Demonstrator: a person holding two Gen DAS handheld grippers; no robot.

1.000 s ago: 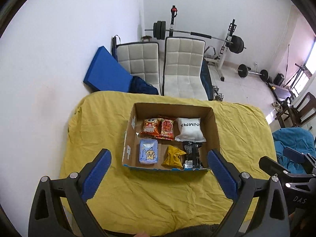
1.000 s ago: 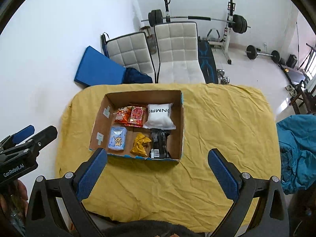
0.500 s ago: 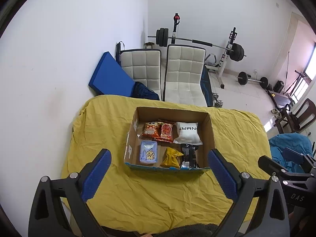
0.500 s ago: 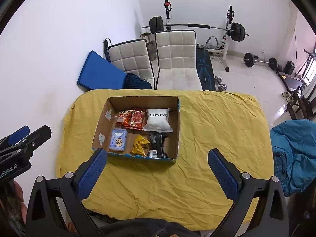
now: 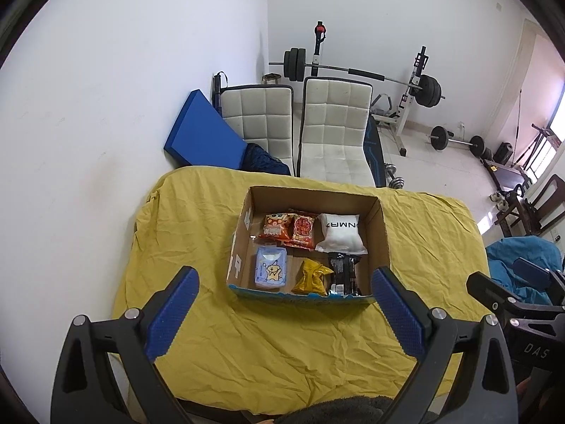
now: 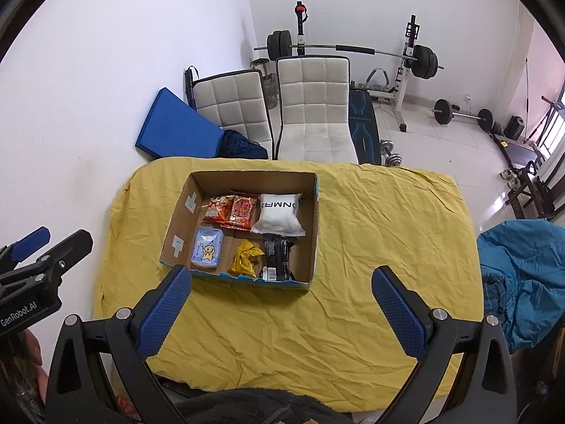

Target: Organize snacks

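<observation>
An open cardboard box (image 5: 383,226) (image 6: 182,208) rests on a yellow-covered table (image 5: 197,219) (image 6: 388,219). Inside lie two orange-red snack packs (image 5: 289,228) (image 6: 235,210), a white pouch (image 5: 340,233) (image 6: 280,213), a light blue pack (image 5: 271,271) (image 6: 207,251), a yellow packet (image 5: 312,277) (image 6: 245,259) and a black packet (image 5: 342,272) (image 6: 279,259). My left gripper (image 5: 284,312) hovers open, high over the table's near edge in front of the box. My right gripper (image 6: 282,312) is open too, held back right of the box. Both hold nothing.
Behind the table stand two white padded chairs (image 5: 332,130) (image 6: 310,106) and a blue mat (image 5: 203,134) against the wall. Barbells and a weight rack (image 5: 416,84) fill the far floor. A blue cloth heap (image 6: 522,275) lies at the table's right.
Both grippers have drawn back and upward from the table, so the box looks smaller and more of the room shows. The snacks in the box have not moved.
</observation>
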